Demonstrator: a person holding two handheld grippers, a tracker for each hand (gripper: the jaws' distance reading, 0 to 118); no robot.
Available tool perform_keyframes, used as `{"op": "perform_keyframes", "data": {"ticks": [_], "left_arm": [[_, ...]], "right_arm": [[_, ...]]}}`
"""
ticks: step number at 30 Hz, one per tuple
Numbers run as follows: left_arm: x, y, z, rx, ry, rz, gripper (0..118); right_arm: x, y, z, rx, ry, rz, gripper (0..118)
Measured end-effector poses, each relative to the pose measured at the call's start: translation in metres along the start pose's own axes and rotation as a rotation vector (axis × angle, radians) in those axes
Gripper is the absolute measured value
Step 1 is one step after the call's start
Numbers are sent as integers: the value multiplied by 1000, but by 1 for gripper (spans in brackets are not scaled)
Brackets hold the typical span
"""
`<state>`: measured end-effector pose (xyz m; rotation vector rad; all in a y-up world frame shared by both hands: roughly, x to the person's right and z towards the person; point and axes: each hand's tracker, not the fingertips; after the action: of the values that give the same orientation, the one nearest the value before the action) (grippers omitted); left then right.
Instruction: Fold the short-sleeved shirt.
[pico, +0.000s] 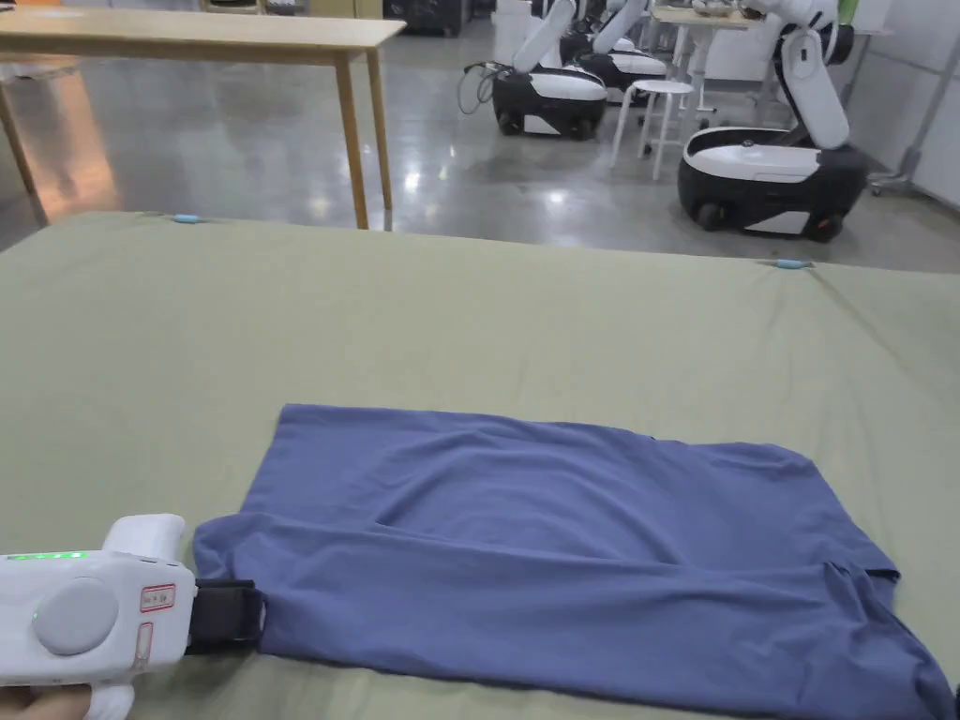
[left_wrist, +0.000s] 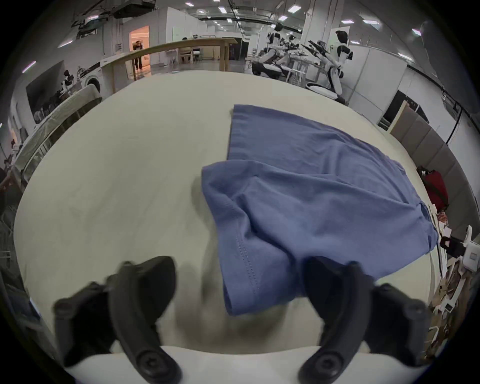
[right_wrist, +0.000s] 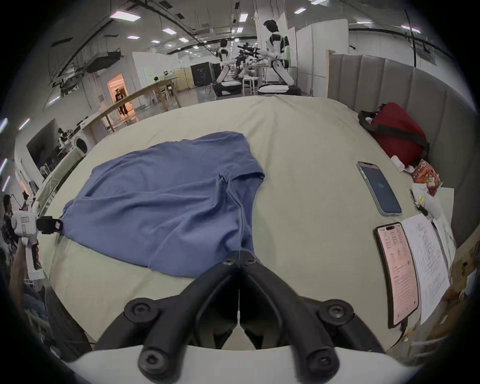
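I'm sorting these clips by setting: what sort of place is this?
Probably a robotics lab or test hall, not a home: white wheeled robots stand on a polished concrete floor under ceiling light panels, while the blue shirt lies on a bed set up in the open hall.

Two phones (right_wrist: 379, 187) lie beside papers (right_wrist: 426, 265) — a red bag (right_wrist: 394, 132) behind; wheeled robots (pico: 769, 169) beyond.

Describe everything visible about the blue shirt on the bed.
The blue shirt is a soft, knit-looking short-sleeved top lying crosswise on the green sheet, its near long edge folded over the body, with shallow wrinkles. A double-stitched hem shows at its left end, between the left gripper's wide-open jaws. At the other end the right gripper is shut on a bunched corner.
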<state>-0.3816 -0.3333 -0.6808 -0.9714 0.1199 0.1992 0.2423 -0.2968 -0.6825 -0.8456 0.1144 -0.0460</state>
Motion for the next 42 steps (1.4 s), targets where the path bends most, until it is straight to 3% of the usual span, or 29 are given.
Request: {"op": "perform_keyframes", "data": {"ticks": [1,3,4,5,6,11,12,14,15,16,22,29,42], "left_arm": [[4,0,1,4,-5,-9,79],[12,1,6,4,-12,-26,56],[13,1,9,10,-44,-43,33],[13,2,10,3,-94,-46,15],[17,5,9,0,-92,-45,5],[24,1,16,15,-59,-42,5],[26,-1,18,13,-61,-37,5],[20,2,16,12,-59,-36,5],[20,1,17,14,-56,-39,5],[21,0,18,6,-58,-38,5],[19,2,28,23,-10,-80,4],[7,-2,49,28,-31,-56,4],[-10,-66,104,-4,-35,-63,4]], "right_arm": [[0,1,-2,-3,2,4,1],[-1,2,-6,-11,-1,9,7],[-3,4,-3,-12,4,11,43],[-3,5,-5,-18,7,10,87],[-3,5,-11,-30,17,8,118],[-6,9,-28,-74,9,31,114],[2,7,-42,-81,7,28,107],[9,8,-49,-94,19,12,39],[10,8,-52,-93,14,6,26],[-1,6,-45,-94,22,4,20],[-14,5,-29,-61,27,24,12],[-12,-2,7,-37,56,-7,12],[-18,-56,82,-49,73,19,12]]}}
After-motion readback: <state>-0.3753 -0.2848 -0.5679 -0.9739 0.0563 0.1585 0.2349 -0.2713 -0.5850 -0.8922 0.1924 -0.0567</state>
